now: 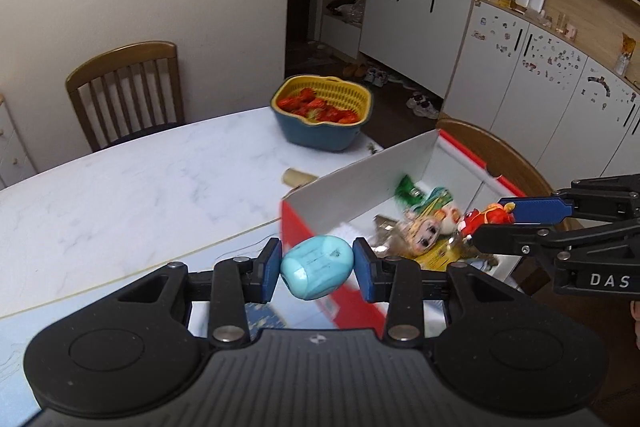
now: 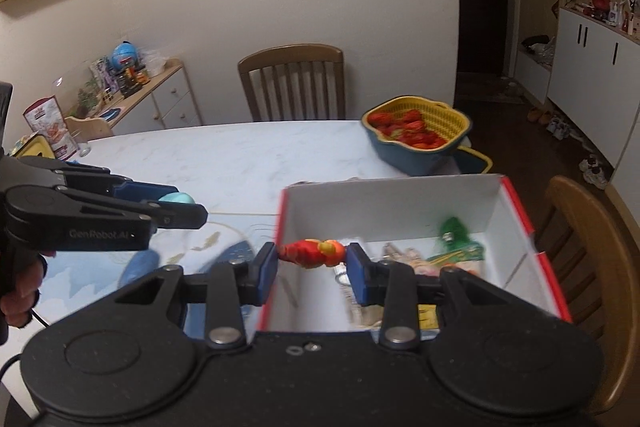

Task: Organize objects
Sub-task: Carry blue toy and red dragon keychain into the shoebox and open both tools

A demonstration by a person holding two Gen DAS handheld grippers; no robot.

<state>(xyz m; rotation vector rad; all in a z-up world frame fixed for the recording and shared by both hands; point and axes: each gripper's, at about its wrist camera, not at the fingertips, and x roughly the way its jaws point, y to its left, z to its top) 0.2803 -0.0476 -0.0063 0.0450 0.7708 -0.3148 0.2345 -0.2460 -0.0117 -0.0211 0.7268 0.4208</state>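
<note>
While both tools are loaded, the sorting looks partly done and not finished. The left tool (image 1: 316, 267) pinches a pale blue egg-shaped toy (image 1: 317, 265) between its blue pads, held in the air just outside the near-left corner of the red-and-white box (image 1: 360, 187). The right tool (image 2: 308, 259) clamps a small red and yellow figurine (image 2: 314, 252) and hangs over the box's left wall, at its near end.

Several things already lie on the box floor: a doll face (image 1: 422, 233), a green packet (image 1: 408, 187) towards the far wall and some flat printed packaging, all blurred. So I judge the box to be the collecting place, with some items stored and these two toys yet to be dropped in. A small tan object (image 1: 298, 177) sits on the worktop (image 1: 160, 179) just behind the box's far wall; it may also need putting away, though I cannot tell what it is.

From the left tool's camera, that tan object and the doll face can be made out, and the right tool comes in from the right edge over the box. The right tool's camera instead shows the person's left hand (image 2: 20, 291) on the left tool's handle, a blue shape (image 2: 140, 265) lying on the near-left part of the worktop, and a dark container (image 2: 472, 159) behind the yellow-and-blue basket of red fruit (image 2: 416, 135) at the far right edge.
</note>
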